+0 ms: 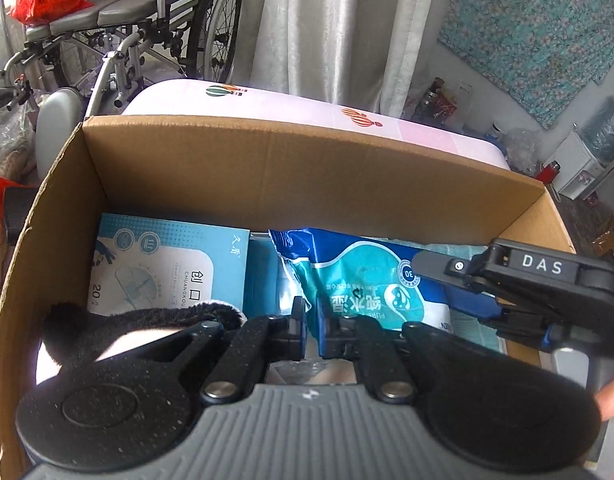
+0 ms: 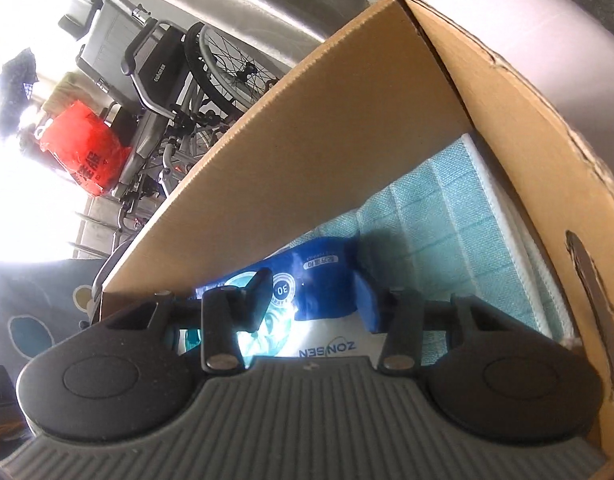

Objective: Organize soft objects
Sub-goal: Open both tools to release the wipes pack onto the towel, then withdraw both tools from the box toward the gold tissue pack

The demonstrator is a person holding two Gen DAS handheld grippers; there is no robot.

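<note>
Inside the open brown cardboard box [image 1: 291, 168], the left gripper [image 1: 311, 322] is nearly closed, pinching the edge of the blue plastic wet-wipe pack [image 1: 359, 276]. The right gripper [image 2: 313, 300], jaws parted wide, straddles the same pack without clamping it.

A lived-in home room: wheelchair [image 1: 147, 32], curtain [image 1: 331, 28], water dispenser [image 1: 587, 160].

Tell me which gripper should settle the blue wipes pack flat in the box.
Right, probably. The right gripper has open fingers straddling the wipes pack. The left gripper sits nearly closed at the pack's edge.
</note>
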